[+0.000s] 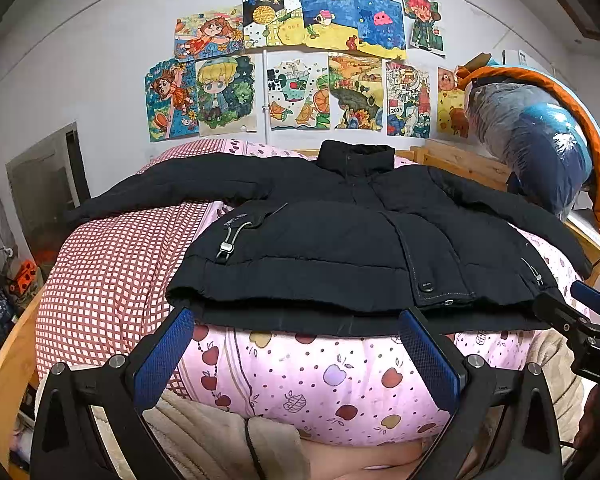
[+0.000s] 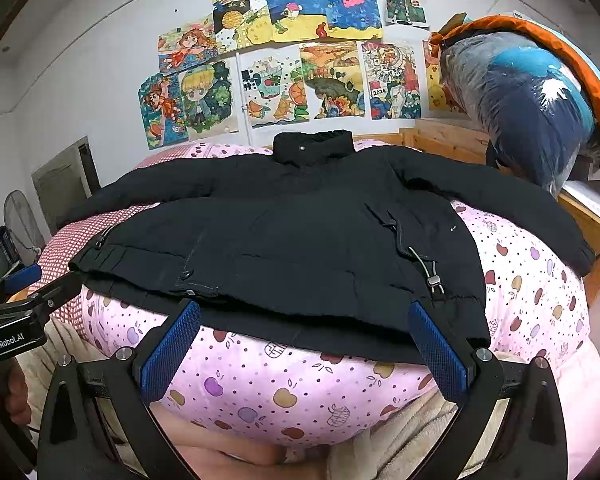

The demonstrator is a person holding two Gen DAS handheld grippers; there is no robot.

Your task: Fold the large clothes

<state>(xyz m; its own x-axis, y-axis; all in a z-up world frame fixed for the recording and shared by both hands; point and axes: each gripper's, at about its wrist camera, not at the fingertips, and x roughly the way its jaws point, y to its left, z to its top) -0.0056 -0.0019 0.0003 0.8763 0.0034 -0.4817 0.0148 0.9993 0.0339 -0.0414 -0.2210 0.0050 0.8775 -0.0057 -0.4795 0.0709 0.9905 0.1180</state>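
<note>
The black puffer jacket point(image 1: 340, 248) lies spread flat on the bed point(image 1: 300, 380) — bulky, soft, springy. Both grippers, left point(image 1: 296, 356) and right point(image 2: 304, 348), gape wide, empty — take the near hem corners.

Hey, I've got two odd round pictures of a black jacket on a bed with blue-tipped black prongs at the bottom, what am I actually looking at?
Those prongs are two hand-held grippers; a person carries one in each hand, and each has a wide-angle camera looking along its fingers, which bends the picture. One picture comes from the left gripper, the other from the right gripper. Each view also catches the other gripper at its edge. A black padded jacket lies spread flat, front up, sleeves out to both sides, on a pink apple-print quilt on a bed. Both sets of jaws stand wide open just short of the jacket's hem, holding nothing. Children's drawings hang on the wall behind.
</note>
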